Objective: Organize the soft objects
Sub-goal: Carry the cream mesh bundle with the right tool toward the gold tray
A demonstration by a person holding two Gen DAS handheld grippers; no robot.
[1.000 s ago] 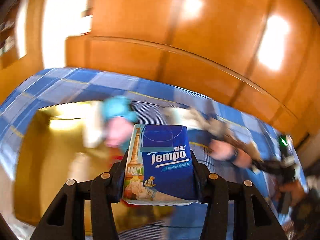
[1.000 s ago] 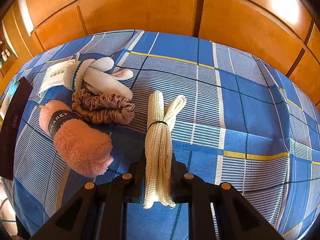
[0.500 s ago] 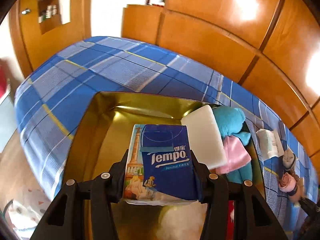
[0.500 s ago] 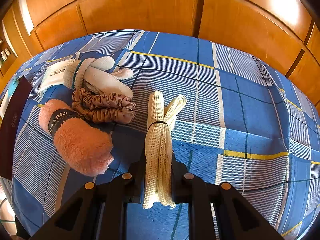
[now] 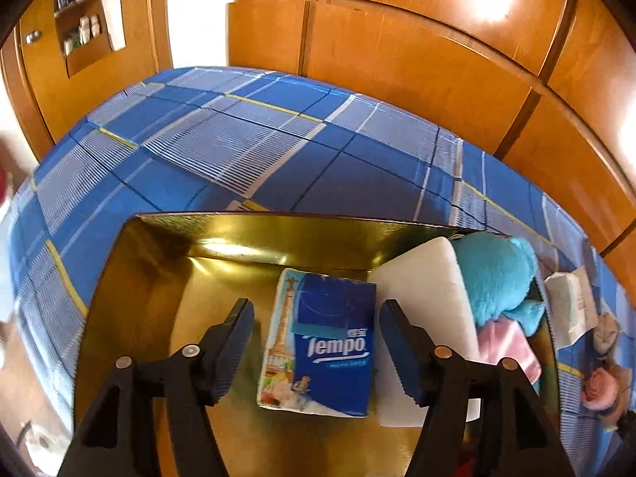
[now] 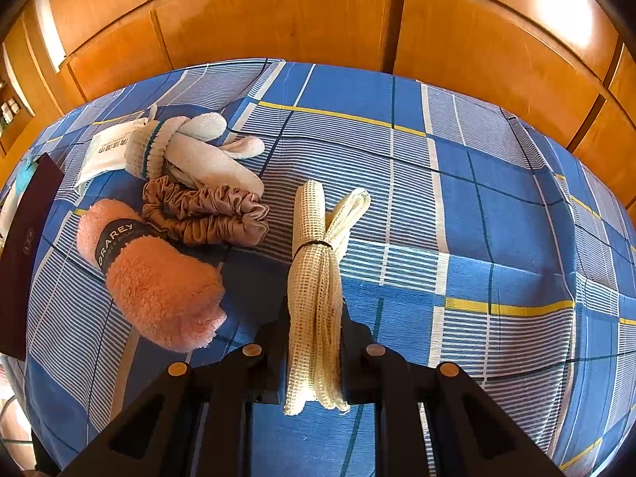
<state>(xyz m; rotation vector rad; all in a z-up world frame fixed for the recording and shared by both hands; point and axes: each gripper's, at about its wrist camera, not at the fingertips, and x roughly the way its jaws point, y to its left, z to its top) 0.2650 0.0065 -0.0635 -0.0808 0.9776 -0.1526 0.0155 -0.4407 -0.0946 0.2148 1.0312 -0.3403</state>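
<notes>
A blue plaid bedsheet (image 6: 497, 206) covers the bed in both views. On it, in the left wrist view, sits one gold tray (image 5: 131, 318). Inside the tray lie one white foam block (image 5: 425, 302), one turquoise plush toy (image 5: 497, 274) to the block's right with a pink cloth (image 5: 508, 342) just beside it, and one Tempo tissue pack (image 5: 330, 338). The left tongs (image 5: 314, 342) stand spread, one on each side of the tissue pack and apart from it; the pack rests on the tray floor between them, touching the foam block on its right.

In the right wrist view, one pink fluffy towel roll (image 6: 151, 274) lies near left, one white knitted glove (image 6: 194, 151) far left, and one brown scrunchie (image 6: 206, 214) between the two. One white packet (image 6: 103, 151) lies left of the glove. The right tongs (image 6: 314, 338) are pinching one cream mesh bundle (image 6: 318, 262), which runs away from them along the bedsheet, right of the scrunchie.
</notes>
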